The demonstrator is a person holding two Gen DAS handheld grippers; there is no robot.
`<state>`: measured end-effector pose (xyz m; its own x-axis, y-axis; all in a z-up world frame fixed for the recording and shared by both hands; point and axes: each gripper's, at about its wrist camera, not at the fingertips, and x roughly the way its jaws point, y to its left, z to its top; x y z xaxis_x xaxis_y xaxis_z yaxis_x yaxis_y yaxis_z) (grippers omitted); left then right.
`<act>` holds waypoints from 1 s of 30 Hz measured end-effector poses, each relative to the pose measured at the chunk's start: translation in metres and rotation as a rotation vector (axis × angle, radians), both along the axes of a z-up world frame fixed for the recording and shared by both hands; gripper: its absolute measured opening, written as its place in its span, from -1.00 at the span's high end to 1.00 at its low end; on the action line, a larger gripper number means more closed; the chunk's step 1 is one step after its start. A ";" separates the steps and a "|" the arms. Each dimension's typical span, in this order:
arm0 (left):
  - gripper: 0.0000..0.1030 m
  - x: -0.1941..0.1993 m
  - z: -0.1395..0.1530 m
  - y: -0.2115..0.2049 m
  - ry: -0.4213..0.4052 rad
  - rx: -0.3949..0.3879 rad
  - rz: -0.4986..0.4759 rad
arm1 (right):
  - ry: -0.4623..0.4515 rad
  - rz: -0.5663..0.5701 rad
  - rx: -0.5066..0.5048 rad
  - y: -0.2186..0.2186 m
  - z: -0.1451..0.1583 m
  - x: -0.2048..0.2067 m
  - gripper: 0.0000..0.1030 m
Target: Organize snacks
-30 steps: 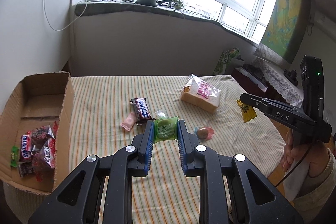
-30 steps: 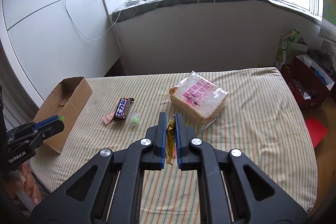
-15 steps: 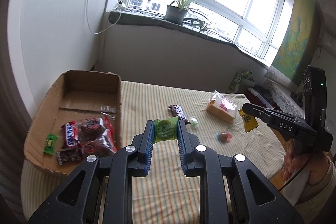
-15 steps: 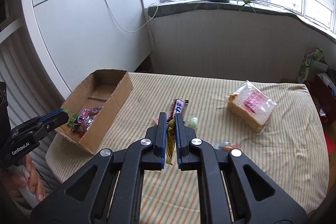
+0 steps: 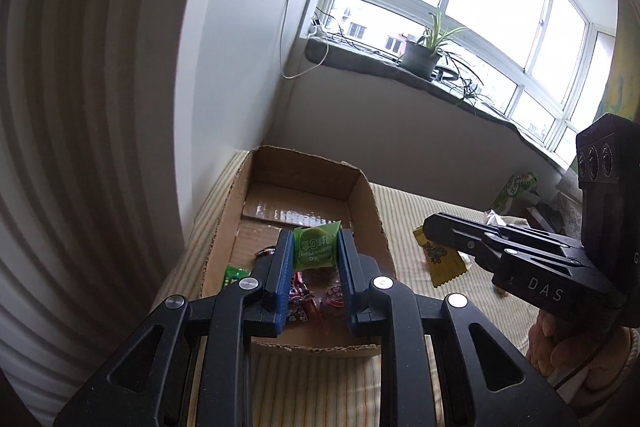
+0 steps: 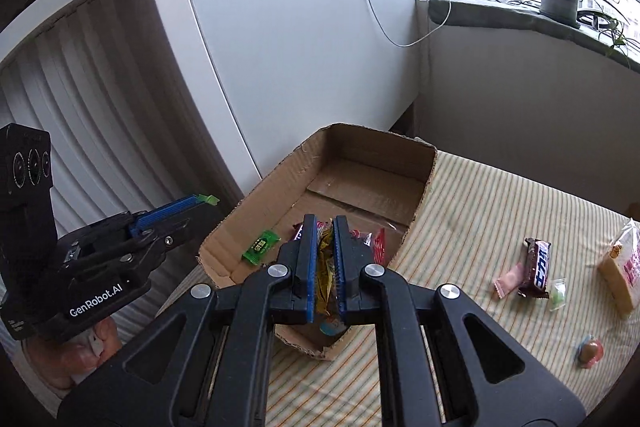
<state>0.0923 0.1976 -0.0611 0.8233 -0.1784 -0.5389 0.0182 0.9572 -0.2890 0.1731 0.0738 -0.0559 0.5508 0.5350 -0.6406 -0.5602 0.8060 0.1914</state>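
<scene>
While held over the open brown cardboard box (image 6: pixel 360 163), two snacks are gripped.
Left tongs (image 5: pixel 316 251) are clamped on a green square packet (image 5: pixel 316 247); right tongs (image 6: pixel 322 259) are closed tight on a yellow foil sachet (image 6: pixel 324 267).

Both your units share the same build: matte black frame, two long fingers lined with ribbed blue pads, triangular cutouts in the linkage arms, silver round screw heads at the pivots. Your left hand-held gripper (image 5: pixel 316 253) has four of those silver heads showing across its links; seen from the other camera, its side (image 6: pixel 114 259) reads "GenRobot.AI" in white, with a black block on top carrying three round lenses. Your right hand-held gripper (image 6: pixel 323 255) matches; its side (image 5: pixel 520 263) is marked "DAS" in white, small dark screws along the finger, same three-lens block above. A thin black cable runs by your right hand (image 5: pixel 568 351), which has a pale knit cuff.
</scene>
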 end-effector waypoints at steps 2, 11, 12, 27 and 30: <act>0.61 0.004 -0.004 0.002 0.003 -0.003 0.000 | 0.011 0.008 -0.001 0.005 -0.005 0.005 0.85; 0.26 0.029 -0.034 0.020 0.085 -0.036 0.047 | 0.095 0.027 -0.036 0.023 -0.047 0.032 0.82; 0.13 0.030 -0.037 0.023 0.095 -0.042 0.060 | 0.098 0.025 -0.038 0.022 -0.050 0.033 0.70; -0.37 0.012 -0.028 0.036 0.065 -0.068 0.123 | -0.023 -0.007 -0.075 0.019 -0.028 0.003 -0.08; -0.37 0.006 -0.022 0.033 0.056 -0.055 0.125 | -0.029 -0.014 -0.073 0.014 -0.025 -0.002 -0.08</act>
